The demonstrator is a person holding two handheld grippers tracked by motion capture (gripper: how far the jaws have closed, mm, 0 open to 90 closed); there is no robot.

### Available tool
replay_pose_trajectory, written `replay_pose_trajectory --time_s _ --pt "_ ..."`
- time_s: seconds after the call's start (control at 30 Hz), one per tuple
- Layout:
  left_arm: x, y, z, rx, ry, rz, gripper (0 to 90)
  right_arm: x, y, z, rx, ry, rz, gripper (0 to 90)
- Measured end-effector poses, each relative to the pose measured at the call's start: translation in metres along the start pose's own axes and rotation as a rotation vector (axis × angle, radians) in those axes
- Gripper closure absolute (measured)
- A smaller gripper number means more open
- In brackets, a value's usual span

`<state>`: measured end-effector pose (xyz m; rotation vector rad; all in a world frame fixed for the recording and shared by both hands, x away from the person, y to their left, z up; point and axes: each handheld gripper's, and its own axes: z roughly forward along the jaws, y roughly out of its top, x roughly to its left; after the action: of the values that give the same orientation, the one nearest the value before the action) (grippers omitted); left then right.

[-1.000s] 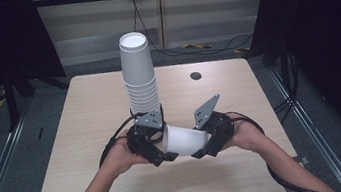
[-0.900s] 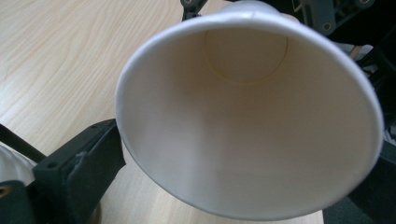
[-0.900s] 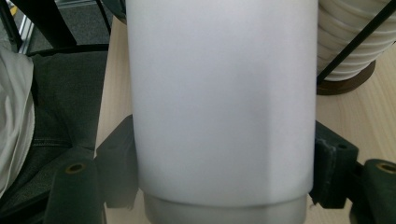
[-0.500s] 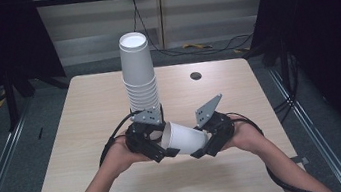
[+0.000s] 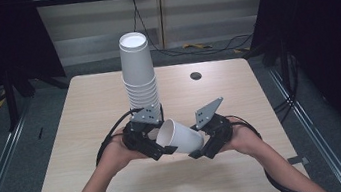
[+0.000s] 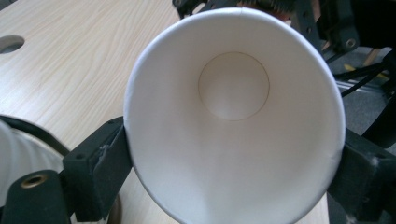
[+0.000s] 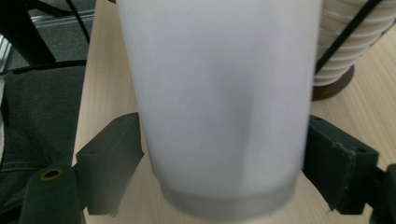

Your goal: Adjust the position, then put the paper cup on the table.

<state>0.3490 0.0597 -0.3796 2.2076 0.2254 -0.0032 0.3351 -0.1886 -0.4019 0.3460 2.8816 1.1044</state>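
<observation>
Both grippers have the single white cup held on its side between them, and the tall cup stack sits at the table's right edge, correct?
Not quite. The cup is gripped by both the left gripper and the right gripper, but the high view shows the cup stack standing near the table's middle, behind the grippers.

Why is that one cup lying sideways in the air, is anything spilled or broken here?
Nothing is spilled or visibly broken. The single white cup is tipped on its side above the table, held between the left gripper at its open rim and the right gripper near its base. It is empty inside. The tall cup stack stands upright behind.
</observation>
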Motion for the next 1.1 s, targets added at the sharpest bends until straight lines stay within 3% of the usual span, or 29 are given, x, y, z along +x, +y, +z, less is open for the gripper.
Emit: replay_pose_trajectory --time_s 0.23,0.37,0.67,1.03,1.1 --pt "0.0 0.0 -0.005 0.061 0.033 0.009 11.9 -0.002 -0.014 -0.003 -0.023 -0.032 0.046 12.4" --pt "-0.001 -0.001 -0.005 0.088 0.041 0.009 11.8 -0.007 -0.024 -0.005 -0.016 -0.073 0.092 12.3" --pt "-0.002 -0.002 -0.005 0.135 0.054 0.017 11.8 -0.008 -0.047 -0.002 0.007 -0.136 0.128 12.6" --pt "-0.003 -0.007 0.0 0.205 0.055 0.019 12.3 -0.014 -0.08 0.005 -0.02 -0.258 0.268 12.8" --pt "-0.003 -0.007 0.0 0.208 0.05 0.017 12.3 -0.015 -0.083 0.006 -0.023 -0.261 0.282 12.8"
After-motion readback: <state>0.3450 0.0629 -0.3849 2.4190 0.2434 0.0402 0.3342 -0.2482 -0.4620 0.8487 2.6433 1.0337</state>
